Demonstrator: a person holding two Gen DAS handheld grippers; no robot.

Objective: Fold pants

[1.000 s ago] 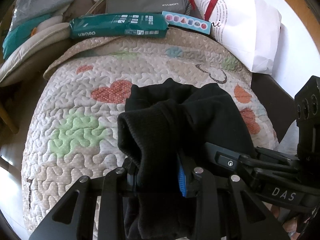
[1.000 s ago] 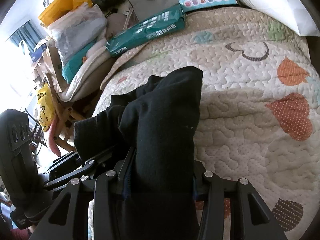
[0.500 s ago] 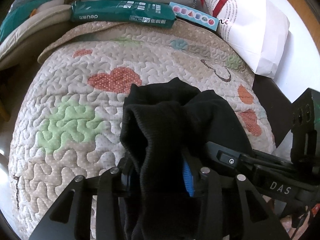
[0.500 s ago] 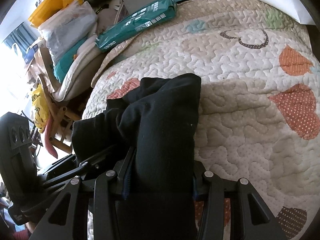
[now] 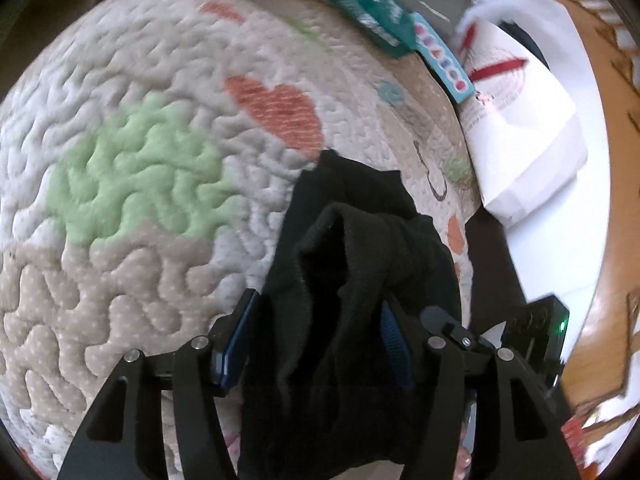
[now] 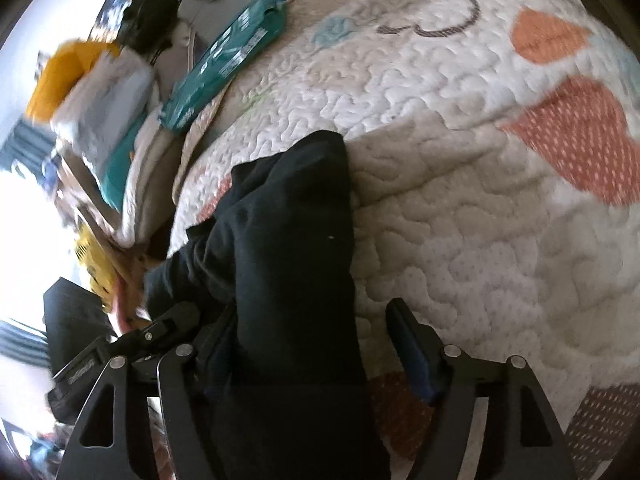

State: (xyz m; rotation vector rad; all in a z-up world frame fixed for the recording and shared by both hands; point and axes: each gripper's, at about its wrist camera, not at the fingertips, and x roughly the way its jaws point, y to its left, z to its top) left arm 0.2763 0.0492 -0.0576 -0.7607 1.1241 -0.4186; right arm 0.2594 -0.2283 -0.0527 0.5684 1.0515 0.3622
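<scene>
The black pants lie bunched on the quilted bedspread between my two grippers. My left gripper stands open: its left blue pad is clear of the cloth, and the pants still drape between the fingers. My right gripper is also open: its right pad stands apart from the pants, with quilt showing in the gap. The left gripper's body shows at the lower left of the right wrist view.
A teal package and a light blue box lie at the bed's far edge. A white paper bag stands to the right. Stacked bedding and a yellow item sit left of the bed.
Both grippers have opened; they were shut on the pants before. Both cameras have tilted down and rolled, and the pants have dropped nearer the quilt.
</scene>
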